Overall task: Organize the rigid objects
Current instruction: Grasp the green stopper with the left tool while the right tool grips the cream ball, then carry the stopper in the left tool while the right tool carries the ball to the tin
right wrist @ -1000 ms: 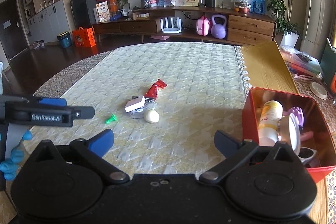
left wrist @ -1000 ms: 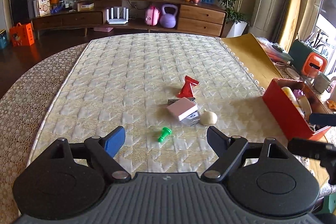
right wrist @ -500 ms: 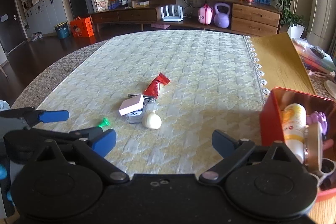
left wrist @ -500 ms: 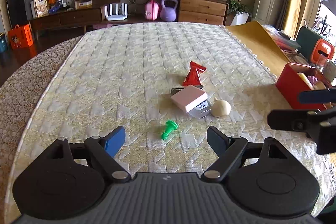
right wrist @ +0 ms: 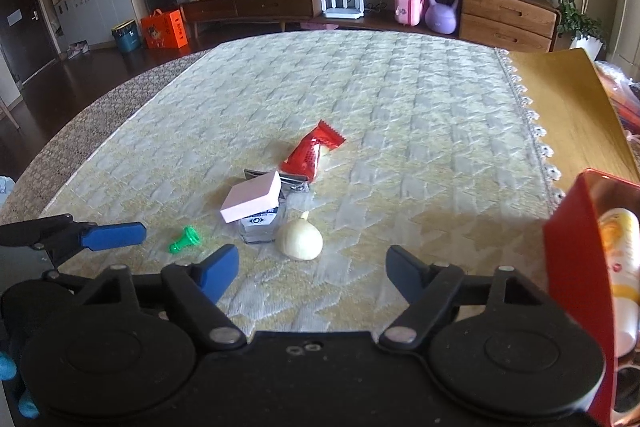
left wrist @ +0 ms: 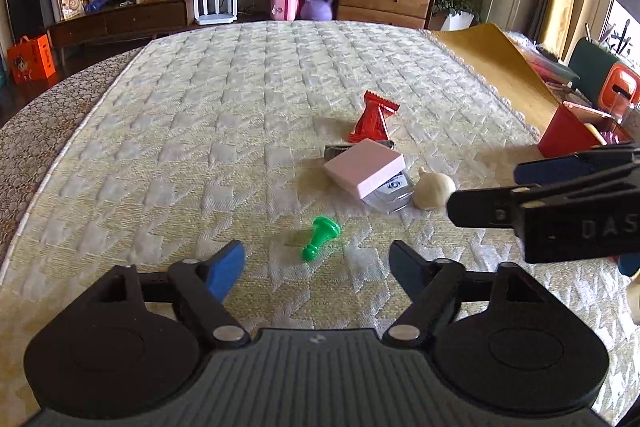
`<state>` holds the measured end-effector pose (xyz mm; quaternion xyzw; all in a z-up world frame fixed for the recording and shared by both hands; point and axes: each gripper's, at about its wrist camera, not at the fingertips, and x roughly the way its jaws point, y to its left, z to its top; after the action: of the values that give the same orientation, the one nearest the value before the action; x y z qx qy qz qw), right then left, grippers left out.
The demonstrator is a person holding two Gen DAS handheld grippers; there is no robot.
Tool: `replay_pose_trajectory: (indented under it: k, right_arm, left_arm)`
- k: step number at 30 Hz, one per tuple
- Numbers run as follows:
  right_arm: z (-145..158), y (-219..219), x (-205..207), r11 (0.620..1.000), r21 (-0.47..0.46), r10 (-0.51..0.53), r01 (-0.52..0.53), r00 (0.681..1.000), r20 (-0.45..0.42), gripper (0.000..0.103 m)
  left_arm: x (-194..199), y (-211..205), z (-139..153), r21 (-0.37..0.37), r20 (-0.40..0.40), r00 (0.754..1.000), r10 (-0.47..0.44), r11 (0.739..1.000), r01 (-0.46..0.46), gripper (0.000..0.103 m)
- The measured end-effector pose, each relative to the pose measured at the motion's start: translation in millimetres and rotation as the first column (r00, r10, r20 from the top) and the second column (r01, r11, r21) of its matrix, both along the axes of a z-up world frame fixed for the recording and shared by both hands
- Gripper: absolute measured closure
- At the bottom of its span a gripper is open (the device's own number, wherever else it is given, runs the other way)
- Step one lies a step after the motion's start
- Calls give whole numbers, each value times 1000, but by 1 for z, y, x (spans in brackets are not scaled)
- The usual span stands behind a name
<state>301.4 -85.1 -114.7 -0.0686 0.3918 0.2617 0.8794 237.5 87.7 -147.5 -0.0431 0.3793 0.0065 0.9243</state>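
A small green pawn-shaped piece [left wrist: 320,239] lies on the quilted cloth just ahead of my left gripper [left wrist: 318,263], whose jaws are closing with nothing between the pads. Behind it a pink box [left wrist: 364,167] rests on a small clear package [left wrist: 390,193], beside a cream garlic-like bulb [left wrist: 433,191] and a red snack wrapper [left wrist: 374,117]. My right gripper [right wrist: 312,267] hovers just short of the bulb [right wrist: 300,243]; its jaws are closing too and hold nothing. The pawn [right wrist: 185,239] and the pink box [right wrist: 252,197] show left of it.
A red bin [right wrist: 576,267] with a bottle and other items stands at the right edge of the table. The left gripper's fingers [right wrist: 112,235] reach in from the left in the right wrist view. A bare wooden strip [right wrist: 568,107] runs beside the cloth.
Both grippers have come lower and nearer the cluster. The right one has shifted left, away from the red bin and towards the bulb. Both pairs of jaws have narrowed a little.
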Motion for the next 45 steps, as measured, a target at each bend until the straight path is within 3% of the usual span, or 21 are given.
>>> replay_pose_trajectory:
  k: [9,18,28,35,45]
  right_arm:
    - [-13,6,12,1000,-9,13,-13,1000,-21,43]
    - [-17,15,12,999,-24,35,-36,999,-19,59]
    - [-20,20,13,998,-36,51,-51,999,0,74]
    - [-16,16,2,997,-56,55,-53,997,45,75]
    - [-3,-8,-18,1000,-12,19,-19,999,46,75]
  left_arm:
    - [2,-6,0,27,43,999,-13,1000,12,60]
    - [3,-11,-2,50,54,998,-42,998,39,80]
    - [4,-14,-2,57,54,997,-63,997,60,90]
    - [5,-15,-1,44,46,998,-49,998,47,90]
    - [-1,-25,16,18,52,998,-46,999,45,90]
